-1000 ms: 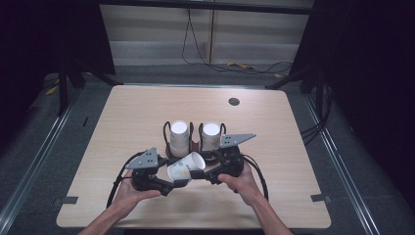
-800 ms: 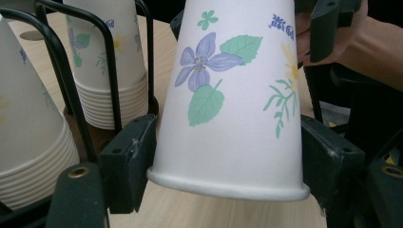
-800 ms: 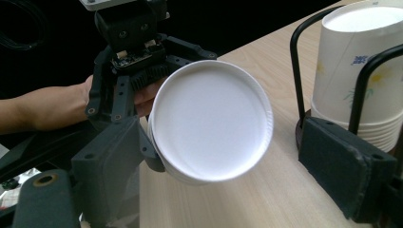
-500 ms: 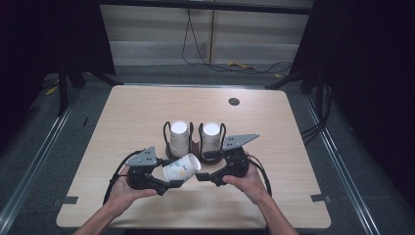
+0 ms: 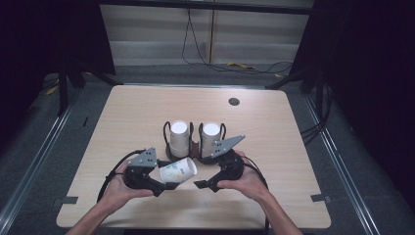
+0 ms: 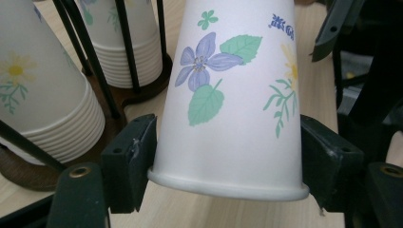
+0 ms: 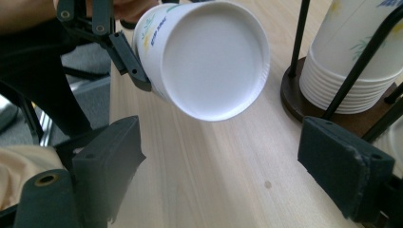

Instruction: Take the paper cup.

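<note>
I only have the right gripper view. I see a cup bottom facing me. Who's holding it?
Observer: The left gripper holds the paper cup sideways; in the left gripper view its pads press the cup near the rim.
Operator: What is printed on its side?
Observer: A purple flower with green leaves.
Operator: How many stacks are in the holder?
Observer: Two cup stacks side by side in a black wire holder, seen from the high view.
Operator: Where is my gripper?
Observer: The right gripper is open, just right of the cup, not touching it.
</note>
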Action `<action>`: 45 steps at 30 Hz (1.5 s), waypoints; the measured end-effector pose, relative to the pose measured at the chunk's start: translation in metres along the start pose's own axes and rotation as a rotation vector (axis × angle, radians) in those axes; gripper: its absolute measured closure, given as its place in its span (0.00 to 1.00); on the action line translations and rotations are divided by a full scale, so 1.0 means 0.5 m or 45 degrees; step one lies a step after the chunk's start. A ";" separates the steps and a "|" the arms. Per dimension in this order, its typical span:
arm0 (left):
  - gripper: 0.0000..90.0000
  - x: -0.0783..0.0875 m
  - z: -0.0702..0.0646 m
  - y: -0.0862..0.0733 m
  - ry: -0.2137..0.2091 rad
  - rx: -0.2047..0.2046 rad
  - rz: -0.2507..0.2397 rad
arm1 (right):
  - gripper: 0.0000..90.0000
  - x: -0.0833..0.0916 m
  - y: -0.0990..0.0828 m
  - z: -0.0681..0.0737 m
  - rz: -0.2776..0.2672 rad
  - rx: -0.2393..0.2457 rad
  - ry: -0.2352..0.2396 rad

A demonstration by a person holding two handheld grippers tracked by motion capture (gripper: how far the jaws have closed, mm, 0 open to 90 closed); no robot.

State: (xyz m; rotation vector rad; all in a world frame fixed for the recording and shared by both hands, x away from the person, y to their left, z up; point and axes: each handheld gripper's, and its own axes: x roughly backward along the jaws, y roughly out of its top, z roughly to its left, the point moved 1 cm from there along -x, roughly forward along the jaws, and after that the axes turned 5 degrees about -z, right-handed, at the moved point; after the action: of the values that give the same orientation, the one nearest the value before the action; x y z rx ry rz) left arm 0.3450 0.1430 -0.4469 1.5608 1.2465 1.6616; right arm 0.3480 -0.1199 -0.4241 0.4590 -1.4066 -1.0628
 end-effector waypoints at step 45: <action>0.31 -0.056 -0.021 -0.003 -0.054 -0.176 0.279 | 0.25 -0.073 0.034 0.012 0.487 0.218 0.116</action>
State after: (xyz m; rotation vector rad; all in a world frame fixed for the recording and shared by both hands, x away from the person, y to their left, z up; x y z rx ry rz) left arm 0.3396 0.1165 -0.4600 1.6858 0.9447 1.7983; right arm 0.3542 -0.0800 -0.4298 0.3380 -1.4391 -0.6096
